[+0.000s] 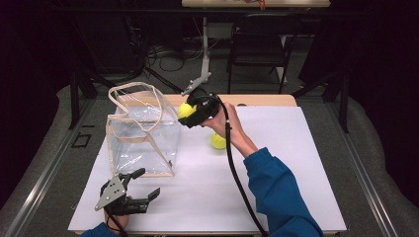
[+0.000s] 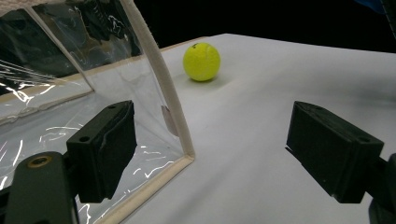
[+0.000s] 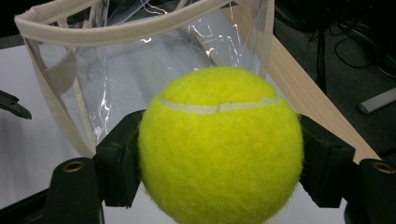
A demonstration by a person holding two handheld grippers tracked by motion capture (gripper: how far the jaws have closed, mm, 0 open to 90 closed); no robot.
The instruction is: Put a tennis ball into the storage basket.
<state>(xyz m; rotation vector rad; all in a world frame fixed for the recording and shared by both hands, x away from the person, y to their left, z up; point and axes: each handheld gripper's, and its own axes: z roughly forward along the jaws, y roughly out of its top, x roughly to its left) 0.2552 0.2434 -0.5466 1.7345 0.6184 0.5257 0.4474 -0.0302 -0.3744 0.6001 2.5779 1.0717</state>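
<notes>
high view / right gripper [image 1: 190,114]: jaws clamped on a tennis ball [image 1: 186,109], held up off the table just beside the top rim of the clear bag [image 1: 143,133]. Looks staged for a drop into the bag mouth.
high view / second ball [image 1: 218,140]: on the white table [image 1: 276,163], right of the bag, partly behind the hand. Probably next in line.
high view / left gripper [image 1: 141,183]: parked low near the bag's front corner, jaws spread, nothing held. Likely ready to steady the bag.
left gripper view: jaws wide apart, empty; the left pad [image 2: 105,144] sits in front of the bag's wall [image 2: 56,116], contact unclear. Loose ball [image 2: 201,61] beyond on the table.
right gripper view: ball [image 3: 219,144] pinched between both pads, bag opening [image 3: 140,28] straight ahead and close.
</notes>
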